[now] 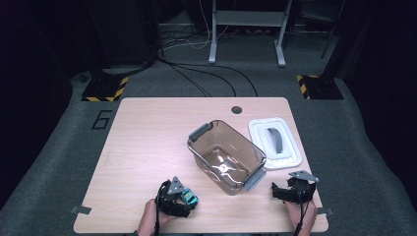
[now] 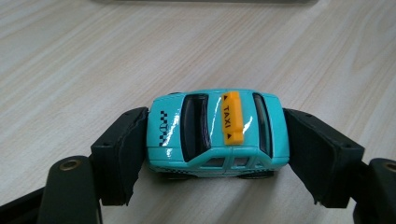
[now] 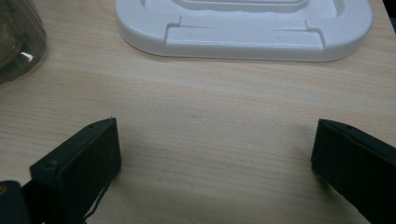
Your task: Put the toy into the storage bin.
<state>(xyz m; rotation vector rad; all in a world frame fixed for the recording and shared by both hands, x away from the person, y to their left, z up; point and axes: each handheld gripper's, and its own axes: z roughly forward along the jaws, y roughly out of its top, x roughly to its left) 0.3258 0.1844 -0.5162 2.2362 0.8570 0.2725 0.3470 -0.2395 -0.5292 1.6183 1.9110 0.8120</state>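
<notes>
Left gripper (image 2: 212,154) clamped end-to-end on toy taxi (image 2: 215,132), wheels on near-left table (image 1: 147,147). Right gripper (image 3: 215,163) wide, empty. Bin (image 1: 225,155) empty, lid (image 1: 274,142) off; transfer pending.

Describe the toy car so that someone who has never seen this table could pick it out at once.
Start at the wooden table and find the clear brown bin near its middle. Toward the near edge, left of the bin, the left gripper is shut on the toy car, pads against its front and back. It is the one turquoise thing here, with a yellow TAXI sign on its roof.
</notes>
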